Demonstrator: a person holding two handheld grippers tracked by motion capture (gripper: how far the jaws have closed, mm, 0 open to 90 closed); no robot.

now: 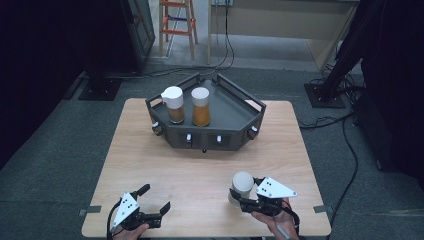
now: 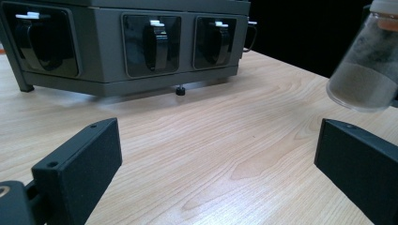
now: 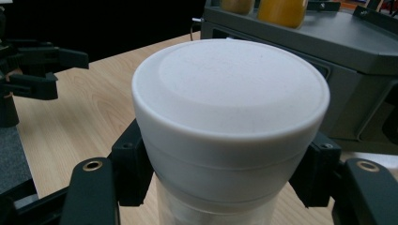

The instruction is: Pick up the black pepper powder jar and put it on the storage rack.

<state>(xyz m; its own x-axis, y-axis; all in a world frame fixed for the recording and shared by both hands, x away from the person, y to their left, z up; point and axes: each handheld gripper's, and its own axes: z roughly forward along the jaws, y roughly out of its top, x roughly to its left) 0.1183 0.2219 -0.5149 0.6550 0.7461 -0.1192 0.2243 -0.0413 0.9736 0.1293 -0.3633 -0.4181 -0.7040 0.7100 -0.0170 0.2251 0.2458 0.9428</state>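
Observation:
A clear jar with a white lid [image 1: 242, 183] is clamped in my right gripper [image 1: 245, 193] near the table's front right. In the right gripper view the black pads [image 3: 133, 168] press on both sides just under the lid [image 3: 230, 93]. In the left gripper view the jar [image 2: 366, 79] hangs tilted above the wood and holds brownish powder. My left gripper [image 1: 156, 197] rests at the front left, jaws wide apart with nothing between them [image 2: 220, 164].
A dark grey angular tray [image 1: 235, 107] with front latches [image 2: 157, 44] stands at the table's far middle. It holds two white-lidded jars, one with brown contents [image 1: 174, 105] and one with orange [image 1: 201, 106]. Bare wood lies between tray and grippers.

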